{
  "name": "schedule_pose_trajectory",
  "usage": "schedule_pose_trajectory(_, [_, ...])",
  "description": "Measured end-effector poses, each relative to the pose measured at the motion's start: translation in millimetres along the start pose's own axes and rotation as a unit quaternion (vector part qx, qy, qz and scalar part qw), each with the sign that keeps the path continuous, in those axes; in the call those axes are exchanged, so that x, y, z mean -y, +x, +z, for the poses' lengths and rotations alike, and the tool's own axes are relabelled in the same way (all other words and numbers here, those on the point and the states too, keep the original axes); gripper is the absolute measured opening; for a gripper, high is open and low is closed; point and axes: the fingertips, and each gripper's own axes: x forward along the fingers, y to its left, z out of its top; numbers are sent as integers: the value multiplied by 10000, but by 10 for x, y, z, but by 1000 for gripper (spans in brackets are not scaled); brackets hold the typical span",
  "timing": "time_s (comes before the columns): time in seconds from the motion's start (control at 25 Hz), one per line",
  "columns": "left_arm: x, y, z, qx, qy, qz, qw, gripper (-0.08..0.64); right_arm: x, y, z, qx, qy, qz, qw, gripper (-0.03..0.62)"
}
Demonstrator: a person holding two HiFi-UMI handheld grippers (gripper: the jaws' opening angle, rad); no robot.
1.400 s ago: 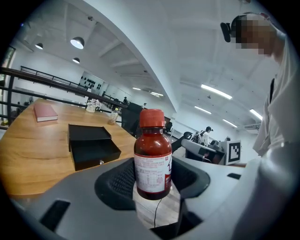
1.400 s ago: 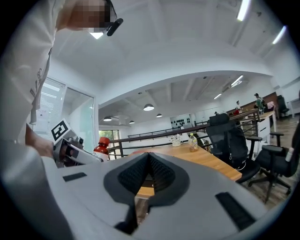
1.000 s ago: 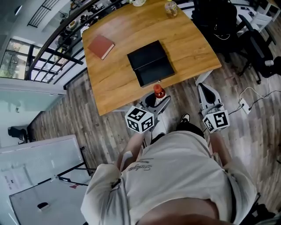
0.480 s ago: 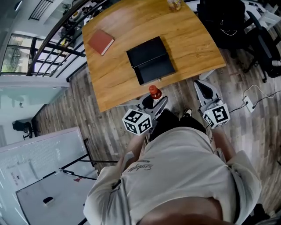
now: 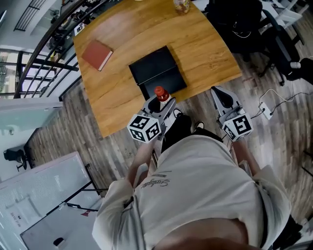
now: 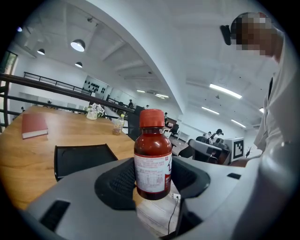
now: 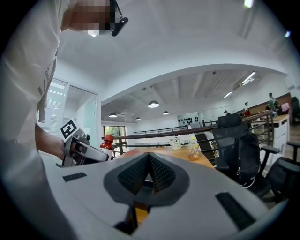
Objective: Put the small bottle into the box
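Note:
The small bottle (image 6: 153, 161) is brown, with a red cap and a white label. It stands upright between the jaws of my left gripper (image 6: 153, 180), which is shut on its body. In the head view the bottle (image 5: 160, 93) and left gripper (image 5: 162, 104) hang over the table's near edge, just in front of the open black box (image 5: 157, 73). That box (image 6: 80, 159) lies flat on the wooden table (image 5: 117, 93), lid folded back. My right gripper (image 5: 219, 93) is off the table's right corner, over the floor, its jaws (image 7: 149, 171) shut with nothing between them.
A red book (image 5: 96, 54) lies at the table's far left. A small plastic bottle (image 5: 181, 5) stands at the far edge. Dark office chairs (image 5: 244, 24) stand right of the table, and a cable with a plug (image 5: 265, 108) lies on the floor. A railing (image 5: 44, 53) runs along the left.
The person has stepped closer to the table. My left gripper has carried the bottle from over the floor up to the table's near edge, by the box's front. The right gripper moved along, still shut.

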Motion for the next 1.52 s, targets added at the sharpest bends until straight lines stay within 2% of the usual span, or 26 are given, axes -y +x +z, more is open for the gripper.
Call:
schedule_pose_trajectory(0.2, [-288,147,268,160,-175,-105,9997,221,86,479,278,-34,-250,73,9997,-5])
schedule_pose_trajectory(0.4, [-477,278,512,167,-89,-316,9993,221,12,947,772,340,-534,222,9977,-5])
schedule_pose_trajectory(0.52, [-490,362,713,247,82,-526,9983,221,11,1094,739,298,-470,151,9983,-5])
schedule_pose_trajectory(0.64, [-554,363,858,444,-4,-628,9970,221,-35,1218,544,80,-341,148,9993,-5])
schedule_pose_trajectory(0.8, [-743,261,776,460,-276,-370,9979,221,-131,1404,438,-53,-248,351,9991,-5])
schedule_pose_trajectory(1.04, [-973,197,507,204,-441,120,9987,222,-220,1756,522,-22,-319,932,9951,-5])
schedule_pose_trajectory(1.32, [-1106,461,579,265,-822,474,9951,222,66,2102,248,-314,-136,1381,9898,-5])
schedule_pose_trajectory(1.52, [-1146,481,673,219,-906,889,9917,221,195,2271,273,-247,-81,1827,9828,-5])
